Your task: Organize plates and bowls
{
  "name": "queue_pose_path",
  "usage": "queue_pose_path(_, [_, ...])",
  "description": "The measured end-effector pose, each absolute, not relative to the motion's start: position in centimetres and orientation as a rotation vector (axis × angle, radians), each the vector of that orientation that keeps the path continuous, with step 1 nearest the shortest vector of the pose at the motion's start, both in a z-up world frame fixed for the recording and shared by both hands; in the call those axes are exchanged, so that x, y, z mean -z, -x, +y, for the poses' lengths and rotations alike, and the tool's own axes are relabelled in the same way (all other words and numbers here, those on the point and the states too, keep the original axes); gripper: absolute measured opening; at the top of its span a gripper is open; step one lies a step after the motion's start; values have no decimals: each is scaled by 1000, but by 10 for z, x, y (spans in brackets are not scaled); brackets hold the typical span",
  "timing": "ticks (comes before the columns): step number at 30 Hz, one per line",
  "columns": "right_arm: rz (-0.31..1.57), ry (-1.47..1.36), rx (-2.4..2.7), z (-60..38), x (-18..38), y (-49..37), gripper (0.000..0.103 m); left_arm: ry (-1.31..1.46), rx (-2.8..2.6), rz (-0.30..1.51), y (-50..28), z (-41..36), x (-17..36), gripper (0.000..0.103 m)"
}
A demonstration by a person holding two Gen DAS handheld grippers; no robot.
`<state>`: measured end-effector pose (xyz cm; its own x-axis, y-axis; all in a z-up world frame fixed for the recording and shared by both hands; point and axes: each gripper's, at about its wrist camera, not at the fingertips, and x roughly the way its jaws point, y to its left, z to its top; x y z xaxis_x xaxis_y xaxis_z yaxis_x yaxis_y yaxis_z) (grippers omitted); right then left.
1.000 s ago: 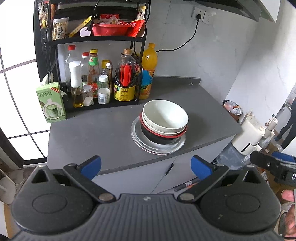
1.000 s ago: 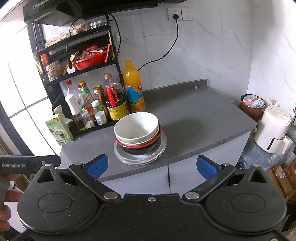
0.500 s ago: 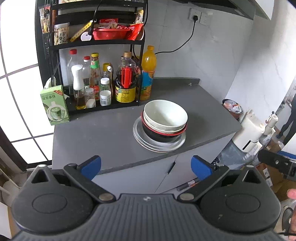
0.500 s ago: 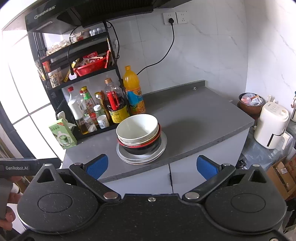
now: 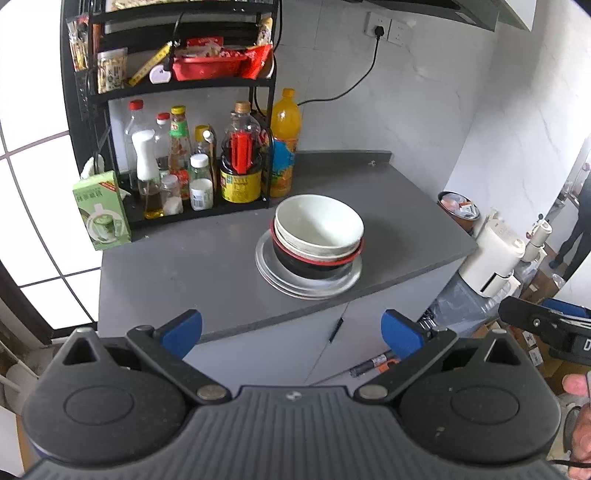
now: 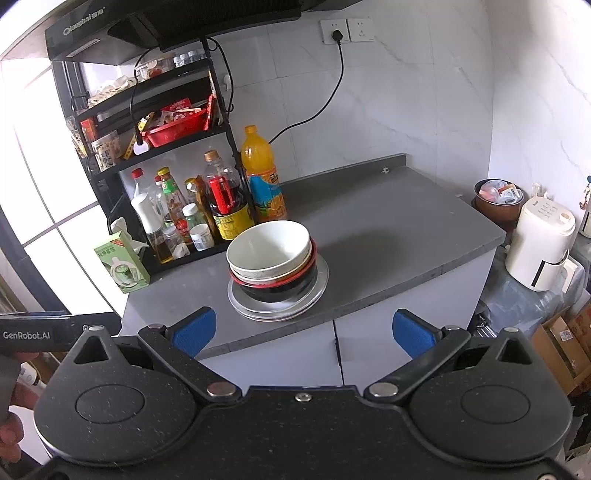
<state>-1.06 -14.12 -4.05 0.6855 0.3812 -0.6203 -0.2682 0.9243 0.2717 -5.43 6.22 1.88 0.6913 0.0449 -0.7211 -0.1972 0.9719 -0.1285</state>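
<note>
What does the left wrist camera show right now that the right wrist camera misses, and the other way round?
Only the left wrist view shows the pen on the floor below the cabinet and the right gripper at its edge. Only the right wrist view shows the range hood. Both show the white bowl nested in the red-rimmed black bowl on the plates, and the orange bottle.

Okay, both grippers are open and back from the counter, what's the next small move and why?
Probably bring the right gripper forward toward the white bowl. It sits topmost, nested over the red-rimmed black bowl on the plates, and neither gripper is holding anything or near the stack.
</note>
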Motion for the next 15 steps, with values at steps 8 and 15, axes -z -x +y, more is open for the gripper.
queue_pose_path(8, [732, -164, -369, -143, 43, 9, 103, 215, -143, 790, 53, 61, -19, 102])
queue_pose_path(15, [725, -157, -370, -145, 42, 6, 103, 215, -141, 795, 50, 59, -17, 102])
